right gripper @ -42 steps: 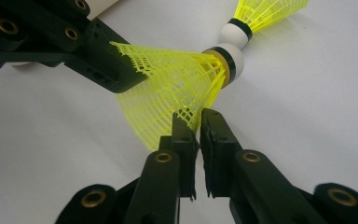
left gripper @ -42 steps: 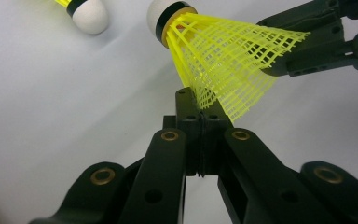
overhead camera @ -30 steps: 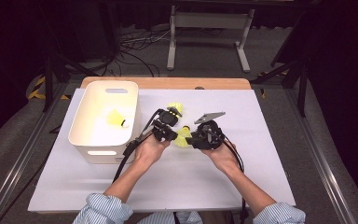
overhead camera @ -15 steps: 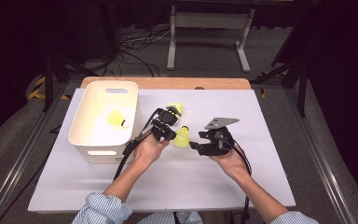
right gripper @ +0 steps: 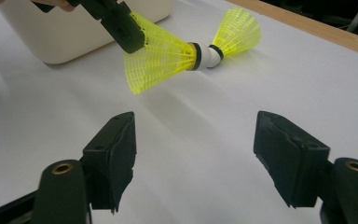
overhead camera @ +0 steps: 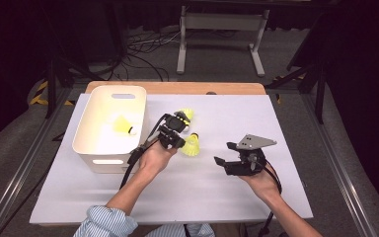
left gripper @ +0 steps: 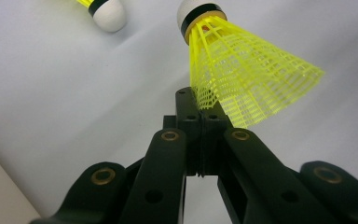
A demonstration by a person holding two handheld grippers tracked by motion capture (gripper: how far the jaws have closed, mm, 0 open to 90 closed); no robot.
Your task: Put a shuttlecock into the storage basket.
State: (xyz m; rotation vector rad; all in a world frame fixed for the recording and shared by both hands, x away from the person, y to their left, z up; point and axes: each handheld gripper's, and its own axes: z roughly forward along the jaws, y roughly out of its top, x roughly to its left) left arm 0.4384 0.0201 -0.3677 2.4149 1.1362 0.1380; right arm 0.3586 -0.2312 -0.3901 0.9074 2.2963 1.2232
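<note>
**Shuttlecock, yellow mesh skirt, held at the rim**

Item: shuttlecock, centre of the high view, just right of the bin. It hangs off the table in the left gripper, whose jaws are pressed together on the edge of the skirt; the left gripper view shows the mesh pinched at its lower left edge, the white cork with a black band pointing to the top of the frame. In the right gripper view it sits upper centre, cork to the right.

Handling, as judged: very light; the skirt is thin plastic lattice, springy, likely to flex or crease under a hard squeeze. The cork is the firm part but rounded, so it may slip. A light pinch on the skirt rim, as now, looks sufficient; the piece may swing in the grip.

Second shuttlecock: lying on the table just above the held one in the high view, cork near cork in the right gripper view.

Third shuttlecock: inside the white bin, left of centre.

Right gripper: right of centre, well apart from the held piece. Its jaws have just been opening and stand wide, nothing between them.

Table: white sheet over a wooden top.
</note>
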